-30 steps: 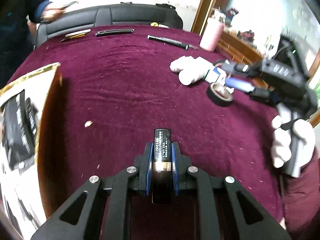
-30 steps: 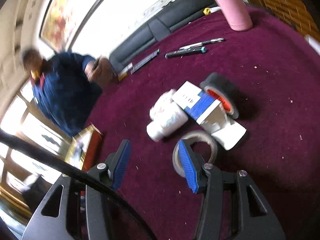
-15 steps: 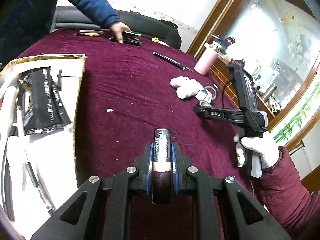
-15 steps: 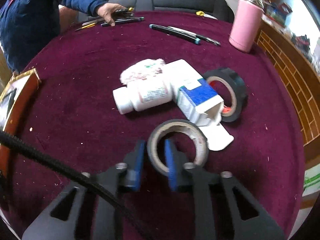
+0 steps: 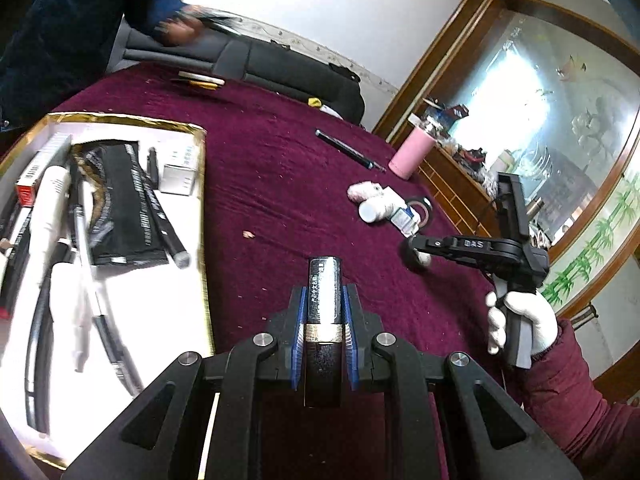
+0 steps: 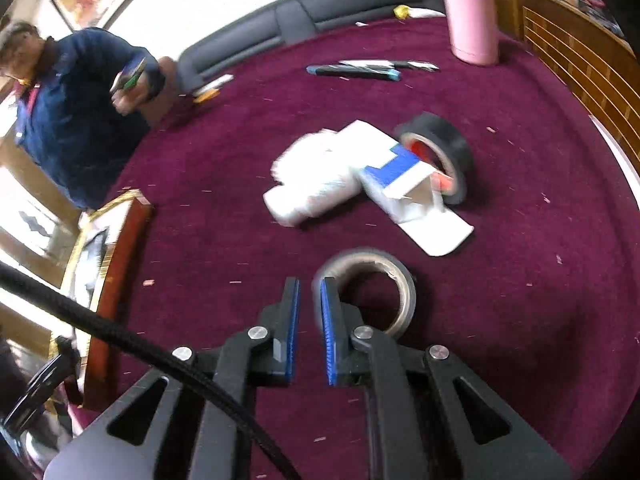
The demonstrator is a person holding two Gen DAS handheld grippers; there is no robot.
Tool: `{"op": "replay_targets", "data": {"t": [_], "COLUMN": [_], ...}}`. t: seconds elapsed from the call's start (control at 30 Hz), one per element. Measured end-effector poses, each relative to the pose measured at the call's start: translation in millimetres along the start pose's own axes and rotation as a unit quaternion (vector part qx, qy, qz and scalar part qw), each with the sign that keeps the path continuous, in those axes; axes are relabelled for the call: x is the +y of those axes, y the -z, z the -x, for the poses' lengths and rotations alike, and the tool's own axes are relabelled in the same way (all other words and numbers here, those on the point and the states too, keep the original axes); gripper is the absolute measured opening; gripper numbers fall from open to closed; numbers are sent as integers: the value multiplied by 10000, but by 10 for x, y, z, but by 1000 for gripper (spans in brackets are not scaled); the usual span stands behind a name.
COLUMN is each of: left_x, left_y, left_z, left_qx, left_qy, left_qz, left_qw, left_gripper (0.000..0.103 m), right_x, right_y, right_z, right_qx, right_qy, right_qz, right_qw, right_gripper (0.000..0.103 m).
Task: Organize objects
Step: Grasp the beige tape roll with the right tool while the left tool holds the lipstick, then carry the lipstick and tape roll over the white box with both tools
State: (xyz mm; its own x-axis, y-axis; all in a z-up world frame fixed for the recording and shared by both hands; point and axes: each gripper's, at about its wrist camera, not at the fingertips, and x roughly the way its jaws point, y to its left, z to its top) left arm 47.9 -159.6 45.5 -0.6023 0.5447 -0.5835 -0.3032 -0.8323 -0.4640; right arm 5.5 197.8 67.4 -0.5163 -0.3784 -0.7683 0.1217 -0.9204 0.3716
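Two tools, two things to put away

The left tool [image 5: 323,330] pinches a dark tube [image 5: 324,300] pointing straight ahead; the open box [image 5: 200,184] lies just to its left, nearer this hand. The right tool [image 6: 308,320] is squeezed on the near wall of a tape ring [image 6: 370,280] on the dark red table [image 6: 520,320]. A person in blue stands behind.

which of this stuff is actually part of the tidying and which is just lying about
Part of the job, as far as the views show: black tube in the left claw; pale tape roll in the right claw; gold-edged box; white bottle; blue and white carton; black tape roll; pens.
Just there: pink tumbler; black sofa; person in blue.
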Motion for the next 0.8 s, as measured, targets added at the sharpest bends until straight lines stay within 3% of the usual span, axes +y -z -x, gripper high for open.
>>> {"op": "replay_targets", "data": {"t": [0.17, 0.27, 0.4, 0.6, 0.7, 0.8], "left_x": [206, 313, 337, 369, 374, 382], "left_y": [-30, -7, 43, 34, 61, 90], "left_z": [226, 334, 452, 474, 481, 526], "left_qx": [-241, -300, -394, -453, -434, -466], "left_qy": [-105, -105, -44, 253, 289, 279], "left_qz": [233, 377, 358, 468, 493, 514], "left_qw": [9994, 9988, 9986, 9976, 9974, 9972], "left_gripper": [14, 14, 14, 14, 14, 14], "right_x": [506, 612, 410, 262, 240, 86], "right_y": [-2, 4, 35, 129, 87, 12], "right_z": [56, -19, -188, -417, -491, -454], "right_qx": [-135, -180, 17, 229, 146, 226], "right_qy": [-293, 208, 973, 1467, 1327, 978], "right_qz": [492, 686, 744, 1207, 1547, 1103], "right_qw": [9983, 9973, 9925, 9815, 9789, 9888], "right_gripper": [9, 9, 10, 14, 14, 9]}}
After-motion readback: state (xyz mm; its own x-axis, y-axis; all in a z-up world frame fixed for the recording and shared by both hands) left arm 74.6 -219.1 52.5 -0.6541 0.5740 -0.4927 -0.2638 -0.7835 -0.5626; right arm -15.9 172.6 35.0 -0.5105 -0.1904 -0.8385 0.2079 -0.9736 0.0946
